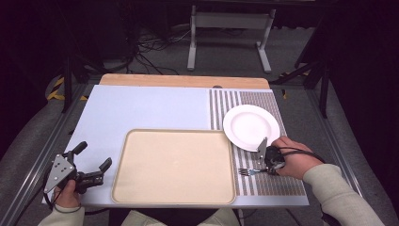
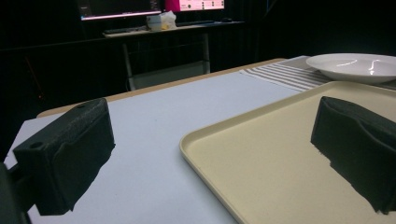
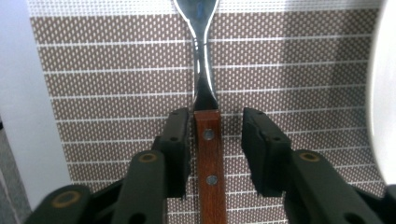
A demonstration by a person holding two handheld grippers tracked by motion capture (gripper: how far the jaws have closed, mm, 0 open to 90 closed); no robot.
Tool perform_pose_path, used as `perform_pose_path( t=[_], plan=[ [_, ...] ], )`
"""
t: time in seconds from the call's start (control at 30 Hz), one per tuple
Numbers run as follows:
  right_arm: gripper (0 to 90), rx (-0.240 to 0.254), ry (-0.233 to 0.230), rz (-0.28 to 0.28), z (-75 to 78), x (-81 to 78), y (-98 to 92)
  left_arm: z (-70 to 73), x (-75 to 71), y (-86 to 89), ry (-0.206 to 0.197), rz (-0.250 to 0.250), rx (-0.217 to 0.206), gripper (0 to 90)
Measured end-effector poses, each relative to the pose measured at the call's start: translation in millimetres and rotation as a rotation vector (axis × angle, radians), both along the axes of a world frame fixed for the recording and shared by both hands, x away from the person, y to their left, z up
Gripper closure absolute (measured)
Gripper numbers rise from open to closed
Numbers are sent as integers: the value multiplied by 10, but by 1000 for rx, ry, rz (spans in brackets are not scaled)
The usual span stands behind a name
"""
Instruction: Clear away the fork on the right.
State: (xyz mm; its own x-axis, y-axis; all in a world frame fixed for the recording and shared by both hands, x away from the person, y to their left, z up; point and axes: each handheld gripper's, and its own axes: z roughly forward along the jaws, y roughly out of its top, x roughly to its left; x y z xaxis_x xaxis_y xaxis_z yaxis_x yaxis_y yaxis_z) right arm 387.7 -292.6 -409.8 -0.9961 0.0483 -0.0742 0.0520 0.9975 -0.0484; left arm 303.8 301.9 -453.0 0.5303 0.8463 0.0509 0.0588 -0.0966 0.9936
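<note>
R tongs (image 3: 212,140) are straddling the fork (image 3: 207,116) w/ jaws spread: left pad touching the wooden handle, right pad apart, so nothing pinched yet. Fork is lying flat on the striped placemat (image 1: 263,181), just below the white plate (image 1: 251,126) and right of the tray (image 1: 173,165), tines pointing toward the tray. Tongs are lining up along the handle, prob. for a firm grab on the wood, not the slick metal. L tongs (image 1: 92,162) are idling spread wide at the tabletop (image 1: 141,108) edge, left of the tray. Tray and plate are both sitting empty.
</note>
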Motion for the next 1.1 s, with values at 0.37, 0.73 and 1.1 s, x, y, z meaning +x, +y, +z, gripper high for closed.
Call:
perform_pose_path(
  t=[0.37,0.73,1.1],
  plan=[
    [774,-43,28,44,-36,-6,70,0,0,1,-1,-4,-1,0],
    [775,-42,29,44,-38,-5,71,0,0,2,0,-4,-3,0],
    [777,-18,23,21,12,-5,47,-2,2,5,-1,0,-7,0]
  ],
)
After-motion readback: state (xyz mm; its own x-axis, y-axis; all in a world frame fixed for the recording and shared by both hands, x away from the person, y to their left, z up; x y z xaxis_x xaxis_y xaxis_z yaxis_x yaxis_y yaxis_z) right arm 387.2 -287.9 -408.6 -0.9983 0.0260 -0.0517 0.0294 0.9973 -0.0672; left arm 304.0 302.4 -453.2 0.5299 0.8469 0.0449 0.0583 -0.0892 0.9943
